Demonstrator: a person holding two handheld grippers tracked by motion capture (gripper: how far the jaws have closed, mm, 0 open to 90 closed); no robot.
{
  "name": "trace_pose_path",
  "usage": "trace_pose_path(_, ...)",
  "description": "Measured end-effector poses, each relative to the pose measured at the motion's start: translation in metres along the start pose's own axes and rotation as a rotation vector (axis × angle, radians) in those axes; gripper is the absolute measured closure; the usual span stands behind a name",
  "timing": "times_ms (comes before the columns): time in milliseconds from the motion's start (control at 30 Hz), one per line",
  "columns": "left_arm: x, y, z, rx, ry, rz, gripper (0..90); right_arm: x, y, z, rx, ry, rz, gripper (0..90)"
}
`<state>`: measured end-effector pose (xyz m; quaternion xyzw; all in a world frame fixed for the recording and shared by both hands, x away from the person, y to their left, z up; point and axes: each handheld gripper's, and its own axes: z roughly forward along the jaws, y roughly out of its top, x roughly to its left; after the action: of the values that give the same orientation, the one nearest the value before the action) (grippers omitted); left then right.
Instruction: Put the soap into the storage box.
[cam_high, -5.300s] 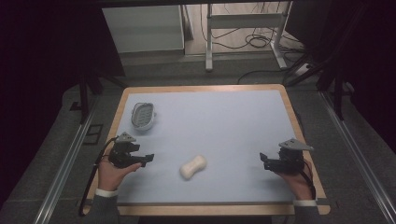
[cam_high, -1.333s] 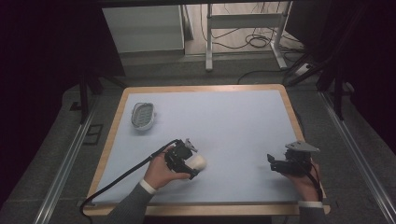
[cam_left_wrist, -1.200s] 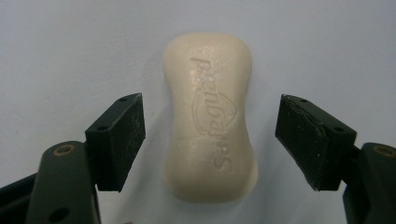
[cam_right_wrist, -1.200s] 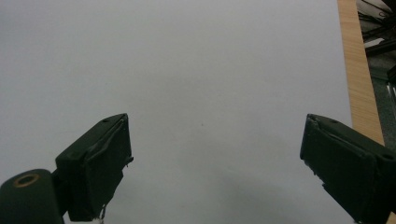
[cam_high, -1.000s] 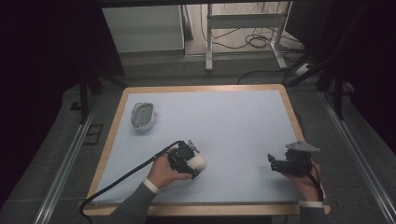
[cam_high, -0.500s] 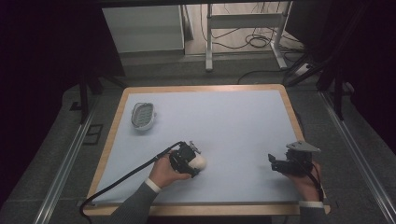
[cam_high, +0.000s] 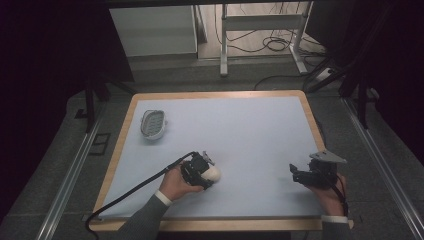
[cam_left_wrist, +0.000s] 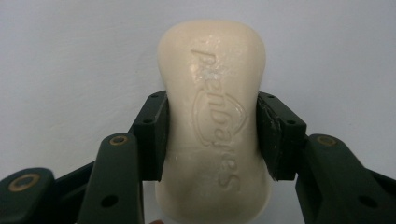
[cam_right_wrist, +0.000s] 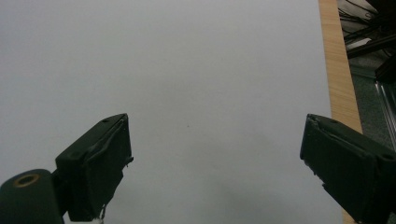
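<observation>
left gripper (cam_left_wrist: 211, 135): jaws just closed, both pads clamped on waist of cream soap bar (cam_left_wrist: 214, 116) | soap bar: flat on table (cam_high: 260, 135), right and nearer the person than the soap dish (cam_high: 152, 123) | right gripper (cam_right_wrist: 215, 163): jaws spread wide, nothing between, well right of soap dish

A lab setup is suggested by the worktop (cam_high: 260, 145), metal floor rails (cam_high: 70, 175) and cables (cam_high: 270, 45) at 12 o'clock.
</observation>
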<state>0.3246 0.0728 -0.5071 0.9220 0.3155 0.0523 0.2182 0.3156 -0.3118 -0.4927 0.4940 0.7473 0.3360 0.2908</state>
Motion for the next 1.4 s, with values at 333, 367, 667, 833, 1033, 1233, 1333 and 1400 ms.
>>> trace_pose_path(333,0.006,0.000,-0.019,-0.079,-0.006,-0.023,49.4,-0.002,0.000,-0.001,-0.002,-0.002,0.003,8.8)
trace_pose_path(367,0.006,0.000,-0.019,-0.079,-0.006,-0.023,49.4,-0.002,0.000,-0.001,-0.002,-0.002,0.003,8.8)
trace_pose_path(667,0.009,0.000,-0.027,-0.098,-0.004,-0.029,49.4,-0.002,-0.001,-0.001,0.001,-0.003,0.004,8.8)
trace_pose_path(833,0.011,0.000,-0.030,-0.104,-0.003,-0.032,49.4,-0.002,-0.001,0.000,0.001,-0.003,0.002,8.8)
trace_pose_path(1033,0.013,0.000,-0.033,-0.110,0.000,-0.037,49.5,-0.002,-0.001,0.000,0.003,-0.003,0.004,8.8)
trace_pose_path(1233,0.016,0.000,-0.035,-0.115,0.003,-0.043,49.4,-0.002,-0.001,0.000,0.005,-0.005,0.002,8.8)
trace_pose_path(1333,0.017,0.000,-0.037,-0.117,0.005,-0.046,49.4,-0.002,-0.001,0.000,0.003,-0.004,0.002,8.7)
trace_pose_path(1400,0.017,0.000,-0.038,-0.123,-0.001,-0.047,49.4,-0.002,-0.001,0.000,0.003,-0.003,0.003,8.8)
